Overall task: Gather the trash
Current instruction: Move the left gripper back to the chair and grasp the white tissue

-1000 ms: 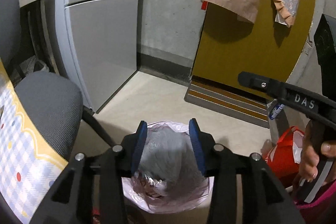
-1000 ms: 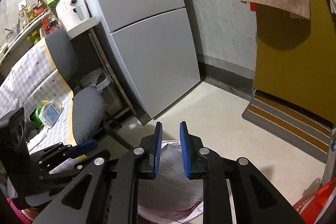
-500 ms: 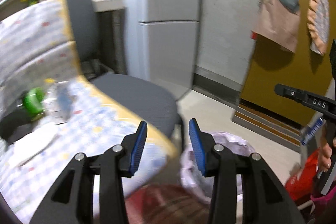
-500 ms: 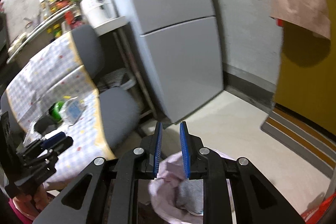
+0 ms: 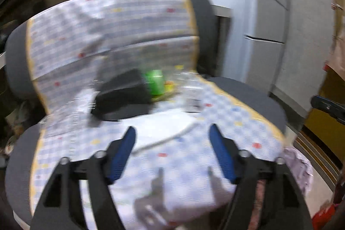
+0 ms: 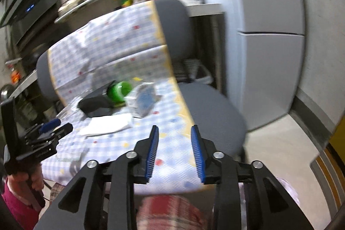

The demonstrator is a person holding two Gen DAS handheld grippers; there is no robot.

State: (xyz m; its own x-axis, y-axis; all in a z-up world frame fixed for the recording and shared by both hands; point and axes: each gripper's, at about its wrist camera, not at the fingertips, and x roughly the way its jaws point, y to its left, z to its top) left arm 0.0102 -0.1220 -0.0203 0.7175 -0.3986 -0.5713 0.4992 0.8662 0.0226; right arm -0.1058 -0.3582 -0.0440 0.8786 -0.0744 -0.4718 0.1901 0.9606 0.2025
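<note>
Jaws of both grippers are opening and nothing is seen between either pair. The left gripper [image 5: 172,150] has its blue pads spread wide above the front of the checked blue-and-white cloth with yellow border [image 5: 189,161] that covers the grey office chair [image 5: 258,96]; the right gripper [image 6: 175,151] has a narrower gap and hangs over the cloth's yellow edge.

The trash lies ahead on the seat: a flat white sheet of paper [image 5: 163,124] nearest the left jaws, a crumpled clear wrapper with blue print [image 6: 144,98] beyond it, and a bright green round container [image 6: 119,91] beside a black lumpy object [image 5: 123,96] at the back of the seat. What the black object is cannot be told through the blur. The bin lined with a pale pink plastic bag [image 5: 299,167] shows only at the right, below the seat's edge.

The step in hand is judged to be a reach for the next piece. It would be done well if the motion were slowed before contact, one piece chosen for each pair of jaws, and the cloth kept out of the pinch. The thin paper is best taken at a lifted edge; the wrapper can be pinched at its crumpled bulk.

Both grippers are pitched downward toward the seat, the left one being held by a hand [image 6: 32,176] seen low in the right wrist view.
</note>
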